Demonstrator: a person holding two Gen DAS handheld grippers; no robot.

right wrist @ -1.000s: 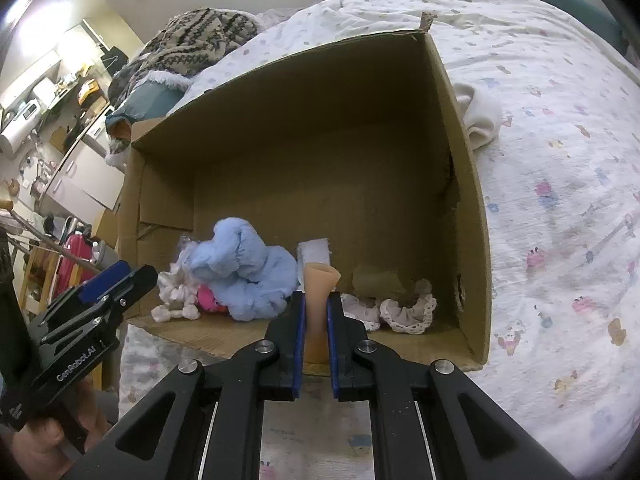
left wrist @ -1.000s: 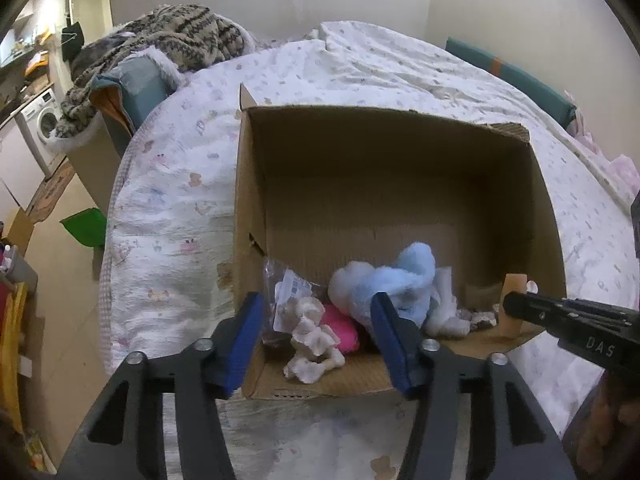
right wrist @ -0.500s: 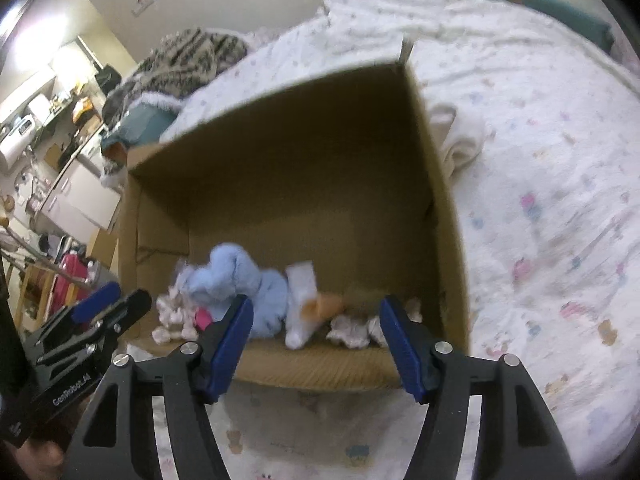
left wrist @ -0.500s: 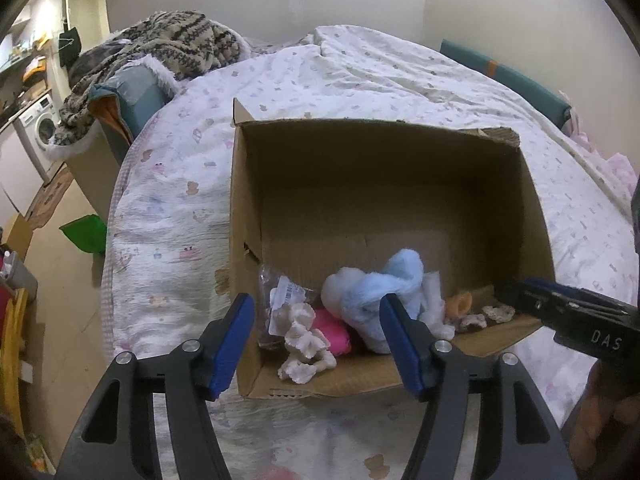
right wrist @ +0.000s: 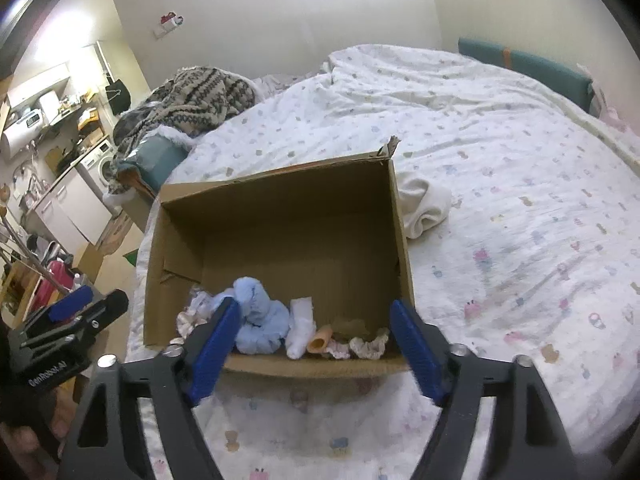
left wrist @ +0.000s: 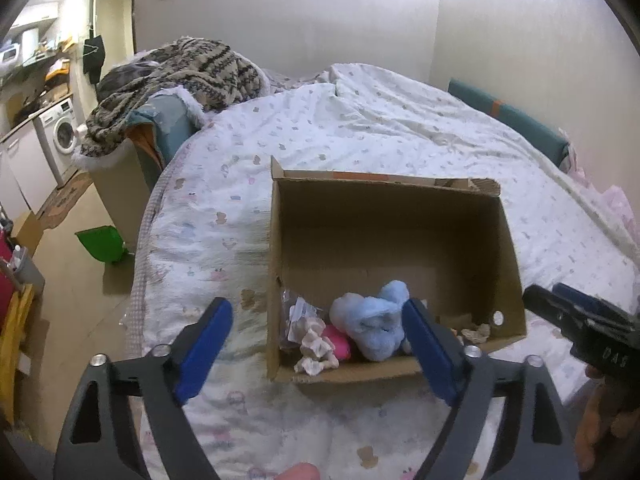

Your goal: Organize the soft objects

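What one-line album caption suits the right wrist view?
Open blue fingers spreading wider above a cardboard box of soft things, a cream cloth beside it on the bed.

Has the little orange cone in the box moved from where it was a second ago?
Yes. The orange cone stood upright at the box's front edge; now it lies tipped over on the box floor beside the white sock.

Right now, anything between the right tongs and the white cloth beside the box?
Yes: the cardboard box's right wall stands between the white cloth and the right tongs, which are opening and empty. Going round its right side looks open.
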